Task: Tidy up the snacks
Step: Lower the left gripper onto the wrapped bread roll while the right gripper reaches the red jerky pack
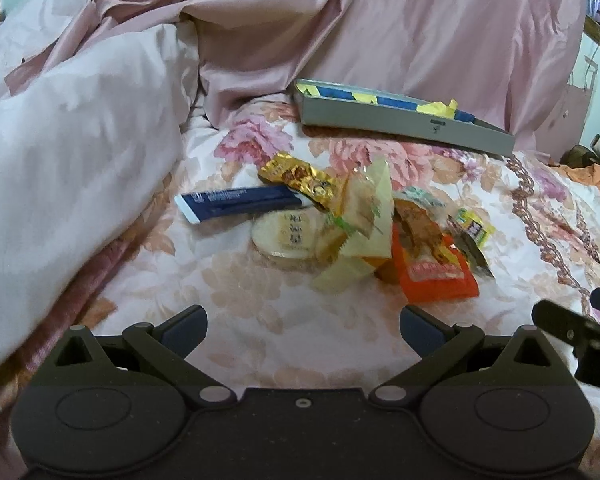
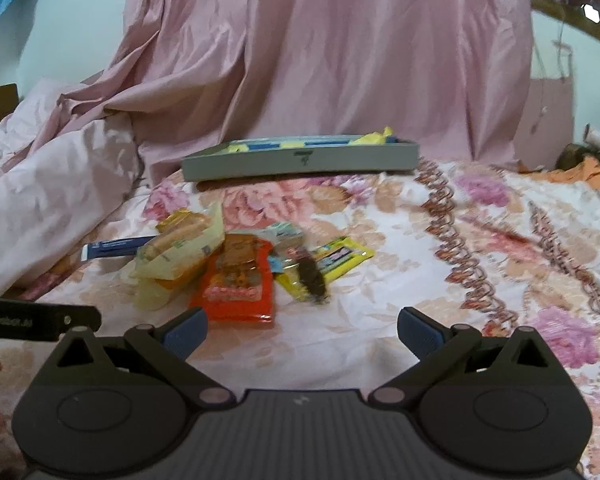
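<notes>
A pile of snack packets lies on the floral bedspread. In the left wrist view I see an orange packet (image 1: 434,268), a gold wrapper (image 1: 300,178), a round biscuit pack (image 1: 286,236), a pale yellow bag (image 1: 364,216) and a dark blue bar (image 1: 236,202). My left gripper (image 1: 303,326) is open and empty, short of the pile. In the right wrist view the orange packet (image 2: 236,284), the yellow-green packet (image 2: 340,258) and the pale bag (image 2: 180,244) lie ahead. My right gripper (image 2: 302,328) is open and empty, just short of the orange packet.
A shallow grey box (image 1: 400,120) holding blue and yellow items sits behind the pile; it also shows in the right wrist view (image 2: 300,160). A white duvet (image 1: 72,168) bulges at the left. Pink satin fabric (image 2: 340,60) hangs behind.
</notes>
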Demonstrator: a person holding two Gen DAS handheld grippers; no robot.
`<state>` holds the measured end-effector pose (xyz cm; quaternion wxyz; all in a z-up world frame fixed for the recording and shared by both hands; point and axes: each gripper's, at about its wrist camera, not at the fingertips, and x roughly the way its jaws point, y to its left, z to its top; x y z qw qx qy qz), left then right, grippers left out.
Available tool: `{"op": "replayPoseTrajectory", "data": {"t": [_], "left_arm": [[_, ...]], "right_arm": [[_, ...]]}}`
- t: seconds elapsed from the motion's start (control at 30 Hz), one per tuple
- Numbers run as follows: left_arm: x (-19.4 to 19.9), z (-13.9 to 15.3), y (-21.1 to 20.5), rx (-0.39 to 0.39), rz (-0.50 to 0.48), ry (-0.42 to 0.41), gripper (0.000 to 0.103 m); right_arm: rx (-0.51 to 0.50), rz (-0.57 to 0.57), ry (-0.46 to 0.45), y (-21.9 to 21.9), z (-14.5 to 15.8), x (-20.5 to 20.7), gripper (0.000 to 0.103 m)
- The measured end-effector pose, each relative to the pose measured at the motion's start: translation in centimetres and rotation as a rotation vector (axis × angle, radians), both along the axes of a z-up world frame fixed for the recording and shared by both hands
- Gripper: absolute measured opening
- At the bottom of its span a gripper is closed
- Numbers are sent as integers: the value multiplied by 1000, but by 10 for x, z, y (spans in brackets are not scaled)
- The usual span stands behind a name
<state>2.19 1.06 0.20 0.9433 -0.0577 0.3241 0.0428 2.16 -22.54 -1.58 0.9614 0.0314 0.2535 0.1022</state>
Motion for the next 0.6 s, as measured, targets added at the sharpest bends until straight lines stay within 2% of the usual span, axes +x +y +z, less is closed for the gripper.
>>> {"op": "replayPoseTrajectory", "data": {"t": [0.3,0.6], "left_arm": [[37,5,14,-2,20,-21,102],[76,14,4,36,-109,-118,102]], "right_arm": [[-68,25,41,12,-9,31,103],[-132,50,11,40,-13,78,103]]}}
